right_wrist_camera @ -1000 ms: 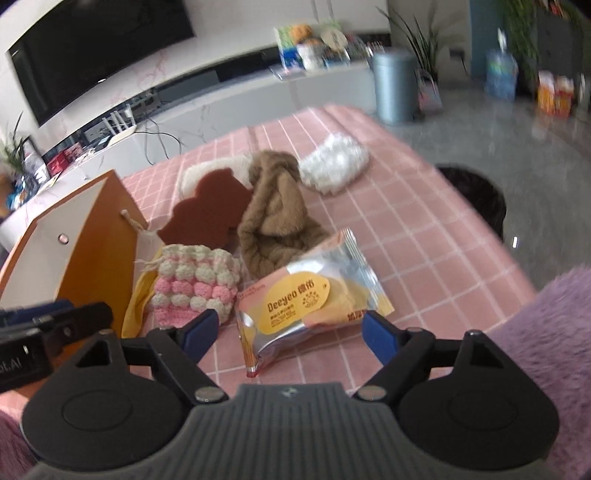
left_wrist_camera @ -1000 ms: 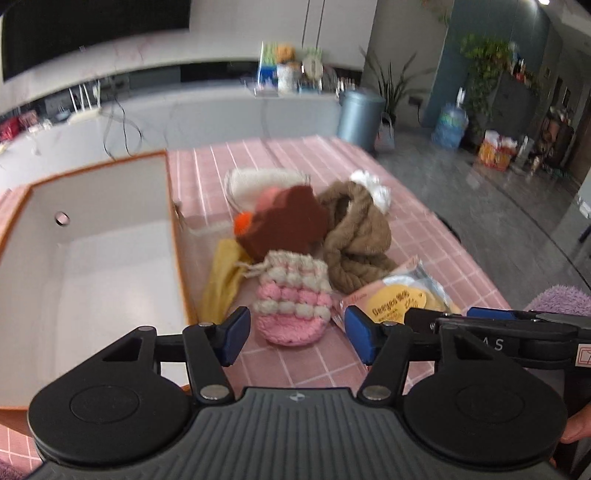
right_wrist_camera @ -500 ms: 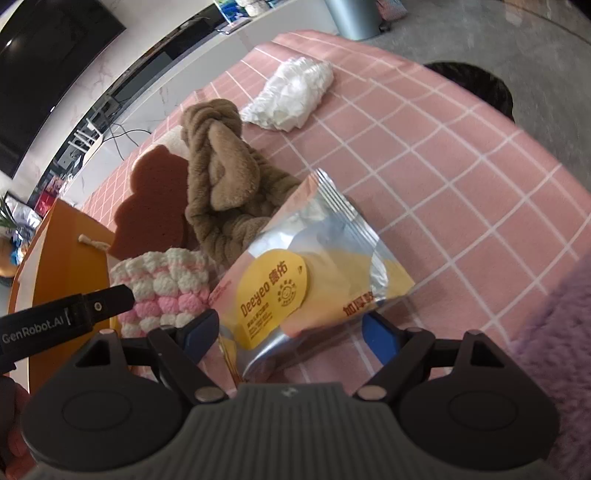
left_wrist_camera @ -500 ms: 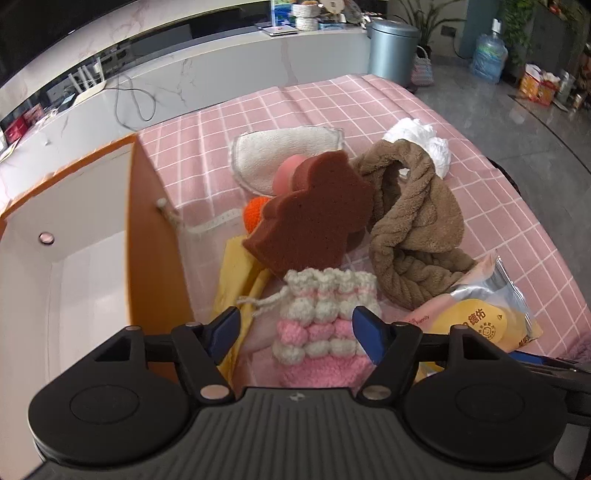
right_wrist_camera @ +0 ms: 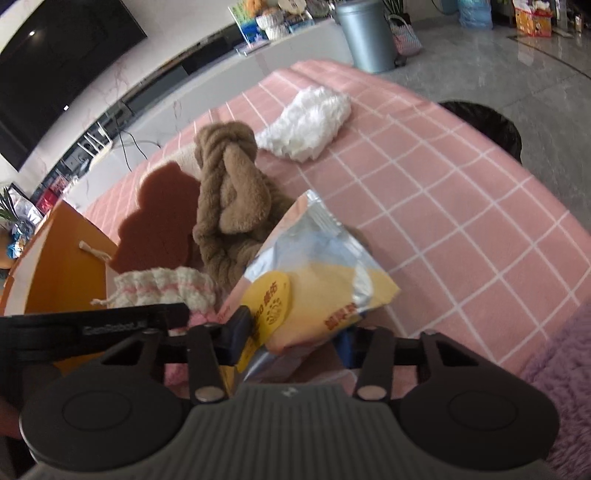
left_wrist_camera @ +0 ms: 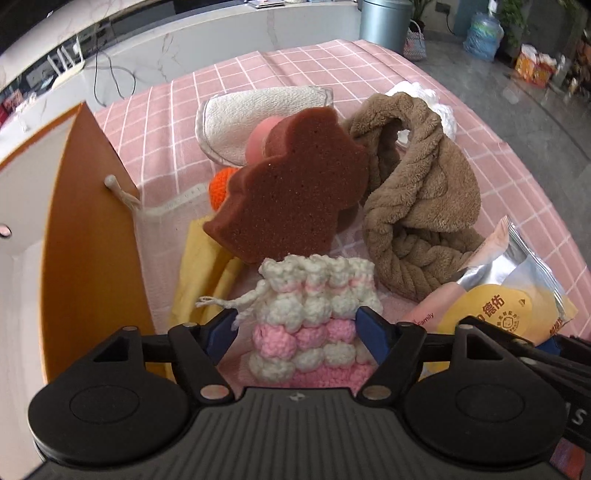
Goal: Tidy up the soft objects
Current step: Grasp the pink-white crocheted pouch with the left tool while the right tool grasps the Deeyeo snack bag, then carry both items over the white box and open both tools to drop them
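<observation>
Pink checked tablecloth (right_wrist_camera: 436, 206) covers the work surface, a grey bin (right_wrist_camera: 365, 33) beyond it. Right gripper (right_wrist_camera: 295, 338): jaws have just been closing and now pinch the foil snack packet (right_wrist_camera: 314, 273), crumpled between them. Left gripper (left_wrist_camera: 297, 328): jaws have just been opening and stand wide, straddling the pink-and-white crocheted pouch (left_wrist_camera: 314, 317), pads not pressing. Only the left view shows the cream mitt (left_wrist_camera: 258, 114), orange knit ball (left_wrist_camera: 219, 182) and yellow cloth (left_wrist_camera: 201, 273) ahead; the right view alone shows the white fluffy cloth (right_wrist_camera: 306, 125) whole.
</observation>
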A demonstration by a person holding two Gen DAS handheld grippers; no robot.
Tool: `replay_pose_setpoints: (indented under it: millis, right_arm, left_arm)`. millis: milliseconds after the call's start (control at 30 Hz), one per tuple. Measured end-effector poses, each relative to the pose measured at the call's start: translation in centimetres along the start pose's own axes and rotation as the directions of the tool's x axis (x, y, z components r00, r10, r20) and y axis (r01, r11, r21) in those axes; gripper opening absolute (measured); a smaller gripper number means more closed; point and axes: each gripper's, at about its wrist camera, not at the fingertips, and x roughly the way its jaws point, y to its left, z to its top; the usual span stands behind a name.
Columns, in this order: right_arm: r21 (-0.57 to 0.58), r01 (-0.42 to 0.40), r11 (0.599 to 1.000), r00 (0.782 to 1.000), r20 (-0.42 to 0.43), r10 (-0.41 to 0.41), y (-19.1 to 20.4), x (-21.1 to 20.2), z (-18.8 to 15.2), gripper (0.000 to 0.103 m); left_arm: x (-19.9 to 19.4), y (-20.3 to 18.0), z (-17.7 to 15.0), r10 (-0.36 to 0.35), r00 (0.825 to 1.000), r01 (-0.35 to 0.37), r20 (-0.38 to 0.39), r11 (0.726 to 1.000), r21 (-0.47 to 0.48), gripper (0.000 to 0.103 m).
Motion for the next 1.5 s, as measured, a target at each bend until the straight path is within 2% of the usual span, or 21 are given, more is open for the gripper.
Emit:
replay_pose_setpoints:
  millis: [33,133,200,300,333,400,533,1067,1333,1500]
  right_arm:
    - [-0.013,0.002,1.000,1.000,0.012,-0.002,0.1,-0.2,0.0,0.041]
    - [-0.059,0.015,0.998,0.998,0.054,-0.012,0.5,-0.9,-0.1,0.035]
    - [-0.082,0.012,0.997,0.997,0.073,-0.006,0.7,-1.3,-0.1,0.031]
    - [-0.118,0.022,0.993,0.995,0.099,-0.010,1.1,-1.9,-0.3,0.028]
    - [-0.125,0.022,0.992,0.994,0.107,-0.009,1.2,-2.1,-0.3,0.026]
    - [-0.145,0.020,0.989,0.992,0.126,-0.002,1.3,-2.7,-0.4,0.019]
    - [-0.197,0.038,0.980,0.985,0.170,-0.004,2.0,-3.9,-0.6,0.016]
    - [-0.272,0.037,0.962,0.960,0.278,0.042,4.0,-10.3,-1.4,0.014]
    - [-0.359,-0.022,0.933,0.941,0.308,0.141,7.1,-13.5,-0.9,0.014]
    - [-0.456,-0.074,0.887,0.923,0.306,0.234,10.5,-14.8,-0.6,0.014]
  left_arm:
    - [0.0,0.1,-0.1,-0.013,1.000,0.013,0.005,1.000,-0.009,0.072]
    - [-0.4,-0.3,-0.4,-0.038,0.999,0.038,0.034,0.999,0.002,0.053]
    - [-0.9,-0.6,-0.7,-0.048,0.997,0.048,0.058,0.999,0.009,0.046]
    - [-1.9,-0.7,-1.2,-0.067,0.994,0.068,0.086,0.998,-0.007,0.029]
    - [-2.3,-0.7,-1.3,-0.074,0.992,0.076,0.100,0.997,-0.010,0.028]
    - [-3.3,-0.7,-1.6,-0.080,0.988,0.083,0.133,0.996,-0.016,0.026]
    - [-5.4,-0.4,-2.0,-0.098,0.978,0.105,0.186,0.994,-0.028,0.025]
    - [-13.3,0.5,-3.7,-0.105,0.924,0.135,0.367,0.989,-0.056,0.025]
    - [-16.5,3.2,-4.6,-0.068,0.899,0.128,0.432,0.986,-0.110,0.025]
    - [-17.9,6.1,-5.3,-0.007,0.888,0.101,0.459,0.978,-0.181,0.025]
